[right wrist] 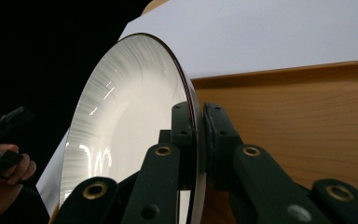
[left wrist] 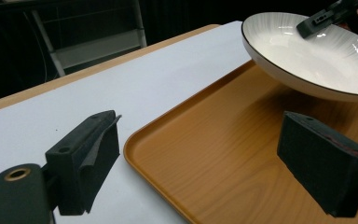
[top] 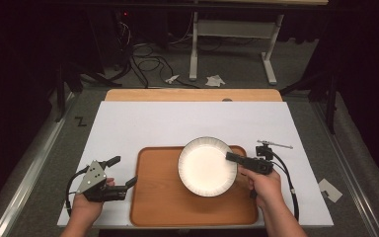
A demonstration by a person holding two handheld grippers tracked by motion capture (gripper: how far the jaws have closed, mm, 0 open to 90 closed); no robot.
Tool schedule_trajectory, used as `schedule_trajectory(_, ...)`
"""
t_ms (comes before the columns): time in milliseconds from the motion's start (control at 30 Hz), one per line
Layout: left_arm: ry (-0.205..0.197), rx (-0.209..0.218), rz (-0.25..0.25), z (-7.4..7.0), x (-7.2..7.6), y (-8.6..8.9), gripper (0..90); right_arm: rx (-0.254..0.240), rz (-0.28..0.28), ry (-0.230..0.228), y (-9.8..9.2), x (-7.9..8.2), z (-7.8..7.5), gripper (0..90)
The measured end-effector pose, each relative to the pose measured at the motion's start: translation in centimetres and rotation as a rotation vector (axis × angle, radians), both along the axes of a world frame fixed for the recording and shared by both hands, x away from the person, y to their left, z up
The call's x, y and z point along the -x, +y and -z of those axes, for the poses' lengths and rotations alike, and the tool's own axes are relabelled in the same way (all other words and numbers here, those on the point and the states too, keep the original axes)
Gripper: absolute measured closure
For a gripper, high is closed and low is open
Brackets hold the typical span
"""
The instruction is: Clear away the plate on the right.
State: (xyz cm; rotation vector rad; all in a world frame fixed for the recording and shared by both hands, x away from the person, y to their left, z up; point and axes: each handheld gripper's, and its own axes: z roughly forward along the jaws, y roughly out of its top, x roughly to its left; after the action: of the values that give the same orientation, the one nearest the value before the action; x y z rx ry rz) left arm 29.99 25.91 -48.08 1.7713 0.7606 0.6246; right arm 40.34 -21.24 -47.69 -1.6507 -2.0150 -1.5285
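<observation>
Gripping the plate (top: pixel 207 166) by its right rim, the right gripper (top: pixel 236 159) has its two fingers (right wrist: pixel 182 135) closed on the thin edge, one finger over the inside face and one under it, as the right gripper view shows clearly. The plate hangs above the wooden tray (top: pixel 158 197), tilted, with its far-left side free; in the left gripper view there is open air between its underside and the tray. So the relation that matters is this: the plate lies to the left of the right hand (top: pixel 264 187), over the far-right part of the tray, and the free flat area of the tray lies below it and toward the near-left.

The left gripper (top: pixel 125 174) stays at the near-left edge of the tray, well apart from the plate. Its fingers (left wrist: pixel 86 158) are spread wide and hold nothing, and they point toward the tray. The right hand is clearly the nearer one.

The plate is round and shallow, creamy white inside, with fine grey lines radiating at the rim and a thin dark border. It looks glazed and smooth, so I judge it may slip if the grip loosens.

Farther away the white tabletop (top: pixel 187 121) is bare.
</observation>
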Motion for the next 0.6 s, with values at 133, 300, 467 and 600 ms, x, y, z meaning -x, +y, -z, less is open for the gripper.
schedule_trajectory(133,0.003,-0.002,0.003,0.0,0.0,0.0,13.4,0.016,-0.038,0.012,1.2,0.2,0.4,85.6)
schedule_trajectory(300,0.003,0.000,0.003,0.0,0.0,0.0,13.4,0.047,-0.074,0.020,2.7,0.2,1.0,85.5)
schedule_trajectory(467,0.003,-0.002,0.003,0.0,0.0,0.0,13.4,0.063,-0.095,0.020,3.3,0.3,1.0,85.5)
schedule_trajectory(600,0.004,-0.003,0.006,0.0,0.0,-0.1,13.4,0.071,-0.109,0.023,3.7,0.4,1.2,85.4)
